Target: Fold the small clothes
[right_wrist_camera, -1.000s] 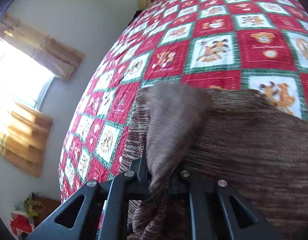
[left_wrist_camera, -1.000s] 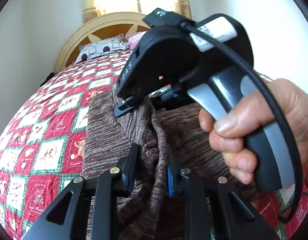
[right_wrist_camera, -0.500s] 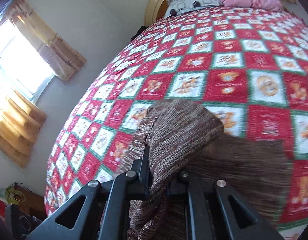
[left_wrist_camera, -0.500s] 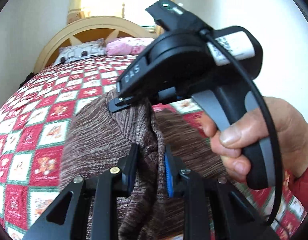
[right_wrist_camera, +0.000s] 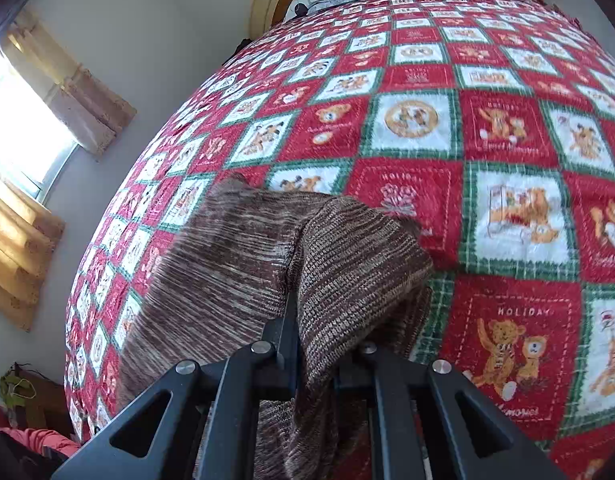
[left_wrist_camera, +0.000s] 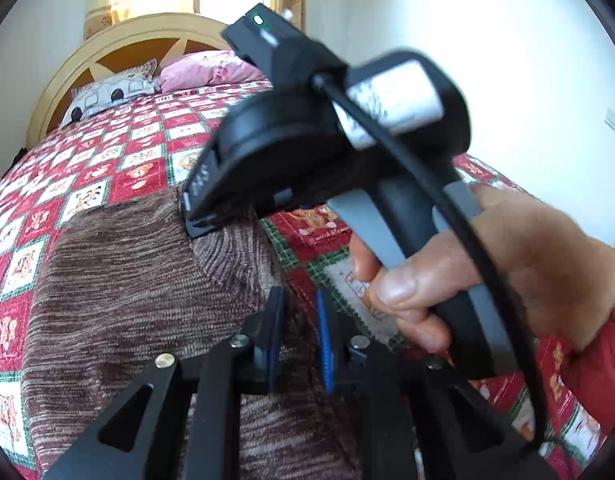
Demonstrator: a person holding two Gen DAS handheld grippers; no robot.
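A brown knitted garment (left_wrist_camera: 119,288) lies on the red patchwork bedspread (left_wrist_camera: 119,172). My left gripper (left_wrist_camera: 297,312) is shut on a fold of the garment's right edge. My right gripper (right_wrist_camera: 315,344) is shut on another part of the same garment (right_wrist_camera: 347,272) and lifts it, with cloth draped over the fingers. The right gripper's body and the hand holding it (left_wrist_camera: 487,272) fill the left wrist view, just ahead of the left gripper. The rest of the garment (right_wrist_camera: 227,264) spreads flat toward the left in the right wrist view.
Two pillows, one patterned grey (left_wrist_camera: 111,92) and one pink (left_wrist_camera: 211,70), lie at the wooden headboard (left_wrist_camera: 119,52). A curtained window (right_wrist_camera: 23,120) is in the wall left of the bed. The bedspread (right_wrist_camera: 507,160) stretches far beyond the garment.
Both grippers have carried the held edge of the garment rightward and forward, folding it over. More bedspread now shows to the right of the garment.
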